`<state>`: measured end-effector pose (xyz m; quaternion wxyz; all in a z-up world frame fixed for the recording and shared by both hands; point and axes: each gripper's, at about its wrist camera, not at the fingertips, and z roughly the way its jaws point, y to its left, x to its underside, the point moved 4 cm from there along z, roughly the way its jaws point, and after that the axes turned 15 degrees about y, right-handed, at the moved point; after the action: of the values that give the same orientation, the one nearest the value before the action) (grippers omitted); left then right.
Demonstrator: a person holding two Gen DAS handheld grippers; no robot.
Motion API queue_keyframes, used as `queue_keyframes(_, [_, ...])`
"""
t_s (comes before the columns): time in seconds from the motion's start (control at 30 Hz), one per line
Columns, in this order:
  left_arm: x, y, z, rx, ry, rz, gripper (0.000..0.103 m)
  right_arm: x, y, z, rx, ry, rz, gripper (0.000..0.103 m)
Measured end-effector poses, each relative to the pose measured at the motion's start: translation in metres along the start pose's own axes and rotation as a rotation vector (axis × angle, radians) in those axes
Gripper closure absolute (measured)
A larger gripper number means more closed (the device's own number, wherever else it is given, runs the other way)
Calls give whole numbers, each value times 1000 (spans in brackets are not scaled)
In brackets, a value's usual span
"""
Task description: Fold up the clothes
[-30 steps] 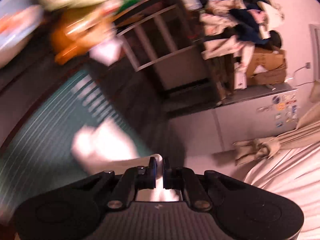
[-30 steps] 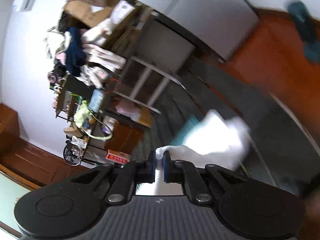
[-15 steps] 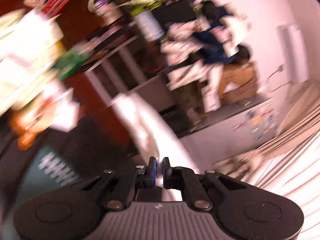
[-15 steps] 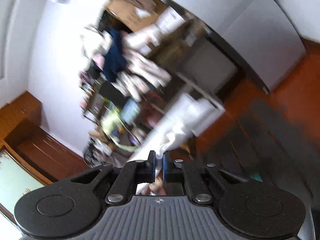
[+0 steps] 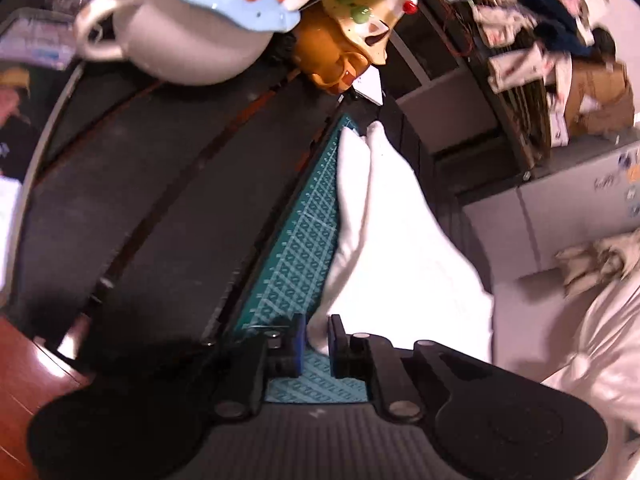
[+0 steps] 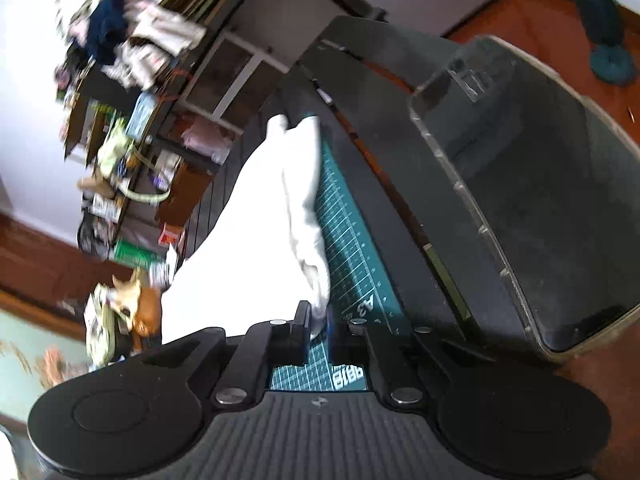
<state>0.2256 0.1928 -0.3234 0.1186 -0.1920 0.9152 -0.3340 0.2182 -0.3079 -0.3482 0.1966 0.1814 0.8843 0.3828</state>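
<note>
Both my left tool (image 5: 317,339) and right tool (image 6: 317,327) are easing open around the limp, light white garment's (image 5: 384,220) near corners, cloth between the jaws; best gripped at corners.

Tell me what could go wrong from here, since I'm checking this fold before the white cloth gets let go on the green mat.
1. Both sets of jaws are opening with a corner of the white cloth between them, at the left gripper and the right gripper; the fold may spring apart.
2. The cloth overhangs the green cutting mat on one side, so it could slide off.
</note>
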Motion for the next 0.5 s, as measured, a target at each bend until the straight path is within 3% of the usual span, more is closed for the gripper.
queue_keyframes(0.1, [13, -5, -16, -73, -15, 97, 94, 4, -7, -9, 28, -11, -4, 90])
queue_keyframes(0.23, [30, -19, -35, -91, -95, 201, 94, 5, 3, -25, 129, -88, -119, 90])
queue_keyframes(0.3, [30, -32, -36, -65, -134, 251, 92, 1, 23, -23, 149, -116, -225, 88])
queue_keyframes(0.37, [25, -50, -33, 8, -176, 296, 79, -3, 37, -15, 142, -114, -303, 81])
queue_keyframes(0.43, [19, -60, -20, 65, -166, 310, 77, -6, 52, 5, 116, -68, -359, 81])
queue_keyframes(0.5, [13, -54, 5, 11, -98, 280, 79, -8, 59, 20, 100, -37, -369, 81])
